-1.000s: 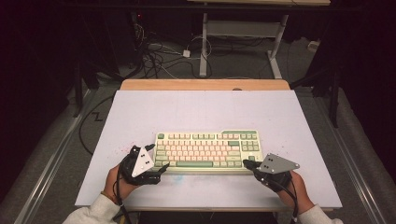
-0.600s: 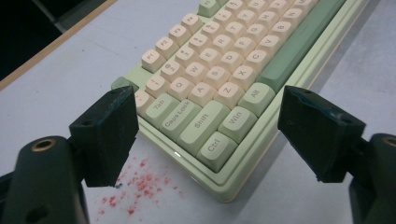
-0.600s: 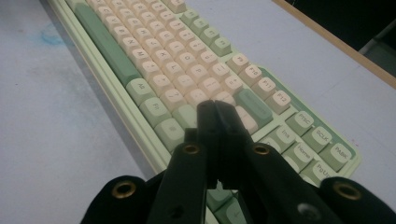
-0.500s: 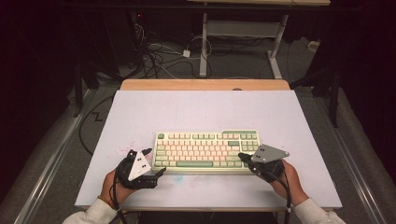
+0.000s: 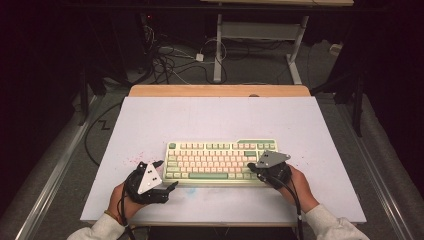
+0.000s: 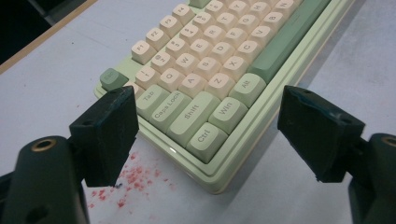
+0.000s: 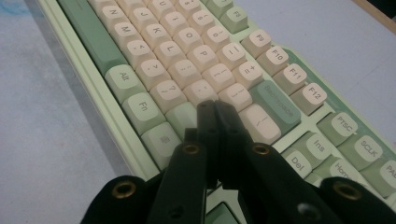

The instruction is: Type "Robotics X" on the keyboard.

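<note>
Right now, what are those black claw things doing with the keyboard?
A person holds a gripper in each hand at a green and cream keyboard on a white table. The right gripper has its jaws shut together, tips over the keys near Enter, as if to press one. The left gripper sits with jaws wide open by the keyboard's Ctrl corner, holding nothing.

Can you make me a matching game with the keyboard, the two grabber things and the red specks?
Things:
1. left gripper
2. right gripper
3. keyboard
4. red specks

Descriptions:
A. green and cream, lying flat on the table
B. fingers shut together over the keys
C. scattered on the table by the keyboard's corner
D. fingers wide open, nothing between them

Pairs: 1-D, 2-B, 3-A, 4-C
</note>
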Tool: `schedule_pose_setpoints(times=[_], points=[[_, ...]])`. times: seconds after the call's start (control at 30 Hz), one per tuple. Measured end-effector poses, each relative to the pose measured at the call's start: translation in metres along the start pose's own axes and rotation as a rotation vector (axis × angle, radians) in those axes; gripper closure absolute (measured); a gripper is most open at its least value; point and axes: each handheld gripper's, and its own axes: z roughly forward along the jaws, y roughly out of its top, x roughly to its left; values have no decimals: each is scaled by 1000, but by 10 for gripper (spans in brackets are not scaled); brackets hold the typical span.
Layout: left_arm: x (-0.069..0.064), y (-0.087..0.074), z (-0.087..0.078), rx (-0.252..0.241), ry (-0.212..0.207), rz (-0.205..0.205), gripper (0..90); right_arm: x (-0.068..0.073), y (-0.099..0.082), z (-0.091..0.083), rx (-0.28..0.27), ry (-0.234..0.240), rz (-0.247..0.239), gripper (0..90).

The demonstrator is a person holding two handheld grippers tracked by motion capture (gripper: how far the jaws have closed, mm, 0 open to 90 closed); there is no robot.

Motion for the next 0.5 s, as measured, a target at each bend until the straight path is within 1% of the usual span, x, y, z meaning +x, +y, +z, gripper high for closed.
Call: schedule_pose_setpoints(times=[0.13,0.23,0.27,0.37,0.47,0.5], points=[[0,0,0,1,-1,2,197,0,0,3,11,1,1,900],[0,1,-1,-5,-1,-3,198,0,0,4,12,2,-5,900],[1,1,-2,-8,1,-7,200,0,-1,5,19,9,-5,900],[2,3,-4,-18,2,-22,215,1,-3,5,14,6,15,900],[5,5,-7,-35,-5,-40,252,2,-3,5,14,3,13,900],[6,5,-8,-41,-6,-51,290,3,-4,5,12,1,16,900]])
